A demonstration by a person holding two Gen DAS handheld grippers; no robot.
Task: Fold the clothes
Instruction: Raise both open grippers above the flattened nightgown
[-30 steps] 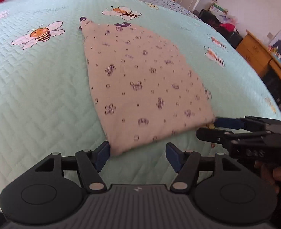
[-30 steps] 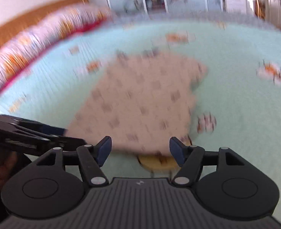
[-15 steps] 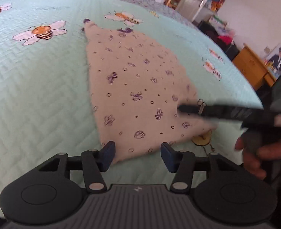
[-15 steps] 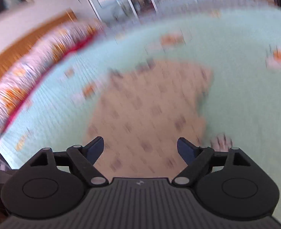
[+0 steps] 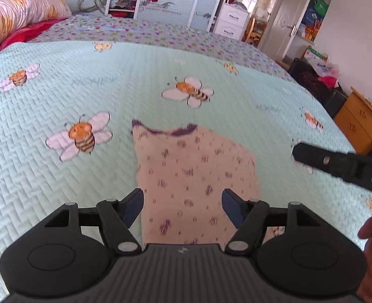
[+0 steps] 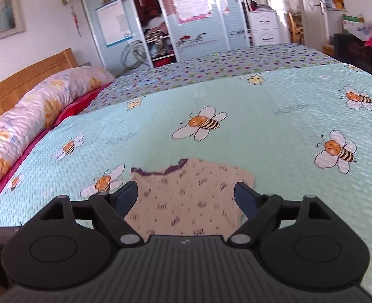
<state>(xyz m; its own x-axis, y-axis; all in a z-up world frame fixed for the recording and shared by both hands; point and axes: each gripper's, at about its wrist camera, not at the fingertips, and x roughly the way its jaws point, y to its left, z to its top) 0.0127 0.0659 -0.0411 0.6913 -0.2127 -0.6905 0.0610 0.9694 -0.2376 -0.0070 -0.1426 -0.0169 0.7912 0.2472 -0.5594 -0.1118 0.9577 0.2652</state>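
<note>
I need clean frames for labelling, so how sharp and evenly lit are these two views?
Left wrist view: daylight, even; the folded garment is slightly smeared, its print streaked. Right wrist view: garment print also soft, bedspread bees crisp. Both bend with fisheye at the edges.

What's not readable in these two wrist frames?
- Near edge of the folded garment: both views, hidden behind each tool's own body.
- Garment print: motion-blurred in both views, motifs illegible.
- Right tool: left view, cut by the right edge; only one finger shows.
- Left tool: absent from the right view apart from a dark sliver at the left edge.
- Faint lettering on the quilt: too small.
</note>
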